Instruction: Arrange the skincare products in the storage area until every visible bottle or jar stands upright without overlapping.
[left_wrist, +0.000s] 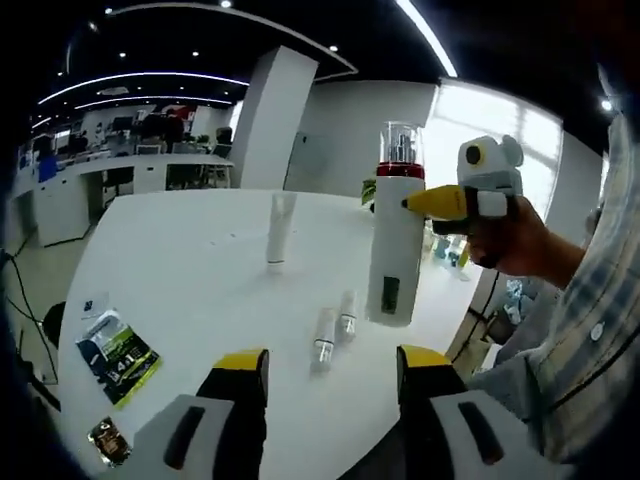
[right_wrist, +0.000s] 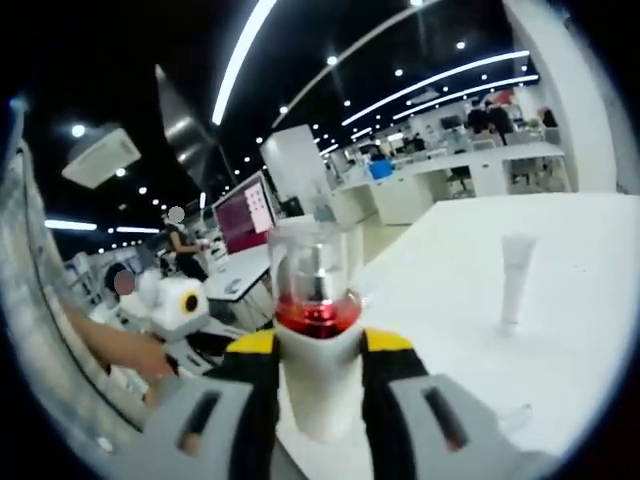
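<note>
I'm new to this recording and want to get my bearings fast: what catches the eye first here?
The tall white bottle with a red band and clear cap stands out, gripped near its top by the right gripper above the white table. Behind it a slim white tube stands upright, and two small vials lie flat in front of the open left gripper.

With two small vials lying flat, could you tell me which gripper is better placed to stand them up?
Left: its open fingers face the vials; the right gripper is shut on the tall bottle.
</note>
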